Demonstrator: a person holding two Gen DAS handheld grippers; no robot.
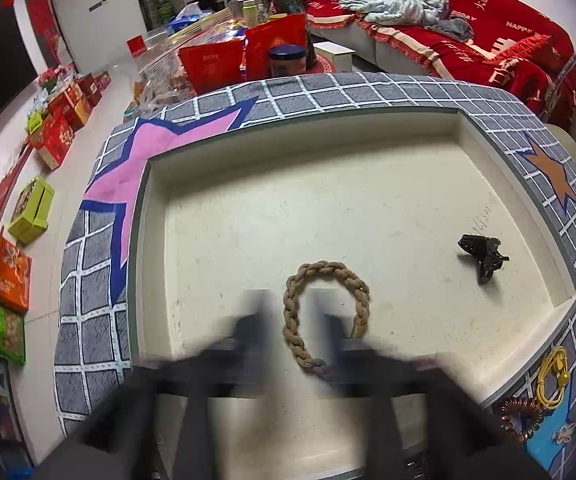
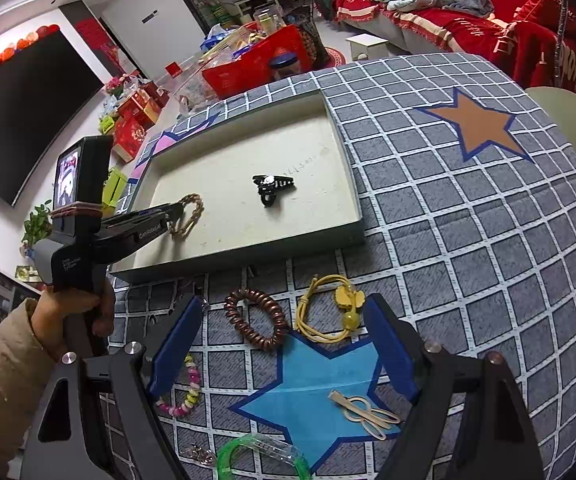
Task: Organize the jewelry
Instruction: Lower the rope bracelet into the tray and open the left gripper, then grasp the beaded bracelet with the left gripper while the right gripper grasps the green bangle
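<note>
A shallow beige tray (image 1: 328,200) (image 2: 247,152) lies on a grey checked cloth. In it are a braided tan bracelet (image 1: 324,308) (image 2: 189,216) and a black hair claw (image 1: 484,254) (image 2: 271,188). My left gripper (image 1: 294,320) (image 2: 175,212) is open and blurred, its fingers either side of the bracelet's left strand, which rests on the tray floor. My right gripper (image 2: 283,300) is open above the cloth in front of the tray. A brown coil hair tie (image 2: 255,320) (image 1: 520,416) and a yellow cord tie (image 2: 328,312) (image 1: 552,376) lie between its blue pads (image 2: 175,344).
Nearer on the cloth (image 2: 468,220) lie a pink bead bracelet (image 2: 187,392), a beige hair clip (image 2: 364,412) and a green clear bangle (image 2: 255,456). Red bags (image 1: 215,68) stand behind the tray. Boxes (image 1: 31,212) sit on the floor at left, and a red sofa (image 1: 488,28) is at right.
</note>
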